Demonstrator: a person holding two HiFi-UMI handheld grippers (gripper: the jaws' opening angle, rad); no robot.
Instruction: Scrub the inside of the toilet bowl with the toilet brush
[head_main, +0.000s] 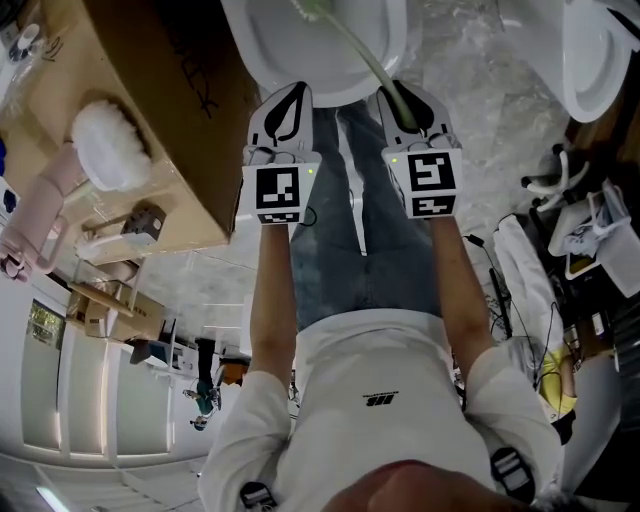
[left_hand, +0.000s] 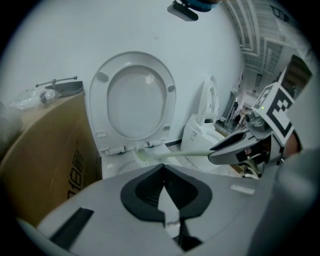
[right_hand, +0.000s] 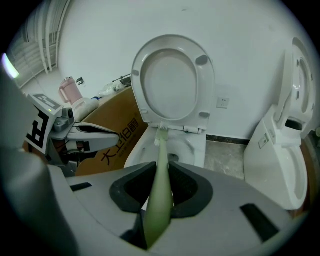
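The white toilet bowl (head_main: 330, 60) stands in front of my knees, its seat and lid (right_hand: 172, 80) raised against the wall. My right gripper (head_main: 410, 110) is shut on the pale green handle (right_hand: 159, 185) of the toilet brush. The handle runs forward, and the brush head (right_hand: 161, 134) lies at the bowl's back rim just under the hinges. From the left gripper view the brush head (left_hand: 145, 156) shows at the rim, with the right gripper (left_hand: 240, 145) to the side. My left gripper (head_main: 283, 115) hovers beside the bowl's left edge, shut (left_hand: 164, 192) with nothing in it.
A large cardboard box (head_main: 150, 110) stands close on the toilet's left, with a white fluffy object (head_main: 110, 145) and a pink bottle (right_hand: 70, 91) on it. A second white toilet (right_hand: 285, 150) stands to the right. Cables and gear (head_main: 560, 250) crowd the floor at right.
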